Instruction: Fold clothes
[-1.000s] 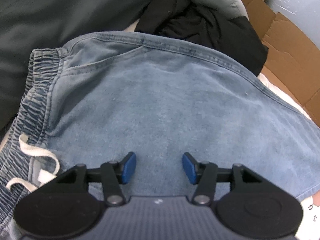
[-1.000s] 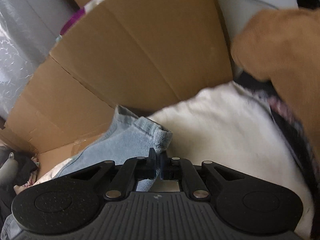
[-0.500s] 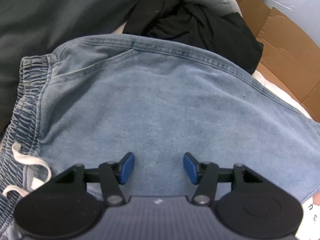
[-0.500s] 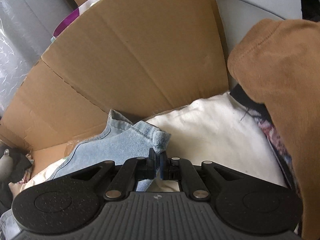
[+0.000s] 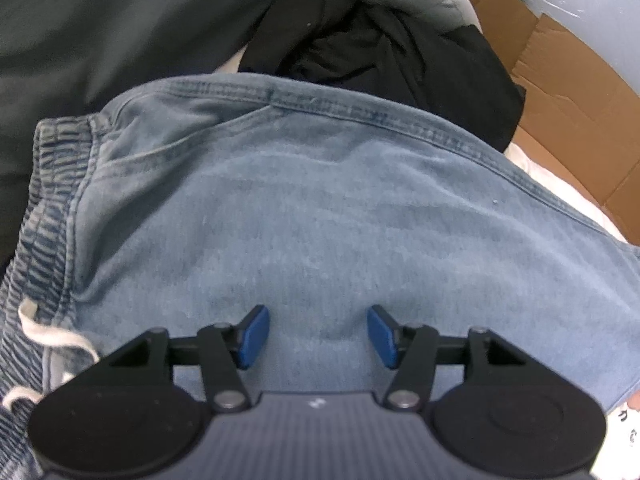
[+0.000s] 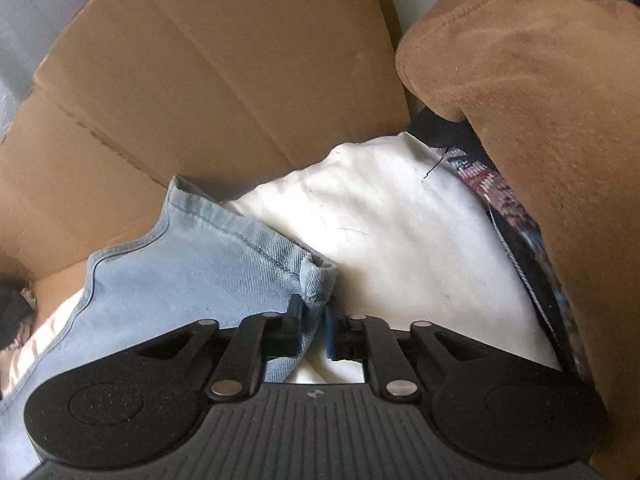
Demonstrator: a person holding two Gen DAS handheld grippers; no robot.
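While my left tongs (image 5: pixel 318 336) hang spread apart, grasping nothing, the light blue denim shorts (image 5: pixel 320 216) lie flat beneath them, filling the middle of the left wrist view. Their gathered elastic waistband (image 5: pixel 48 208) runs down at nine o'clock, with a white drawstring (image 5: pixel 44 334) looped at eight. A crumpled black garment (image 5: pixel 380 48) sits at twelve, just beyond the shorts' seam, and brown cardboard (image 5: pixel 560 92) at two.

In the right wrist view, my right tongs (image 6: pixel 314 330) are clenched on the shorts' hemmed corner (image 6: pixel 316 280). Cream white cloth (image 6: pixel 400 232) lies at one o'clock, a tan fleece garment (image 6: pixel 540 120) at two, a brown cardboard flap (image 6: pixel 200 80) at eleven.
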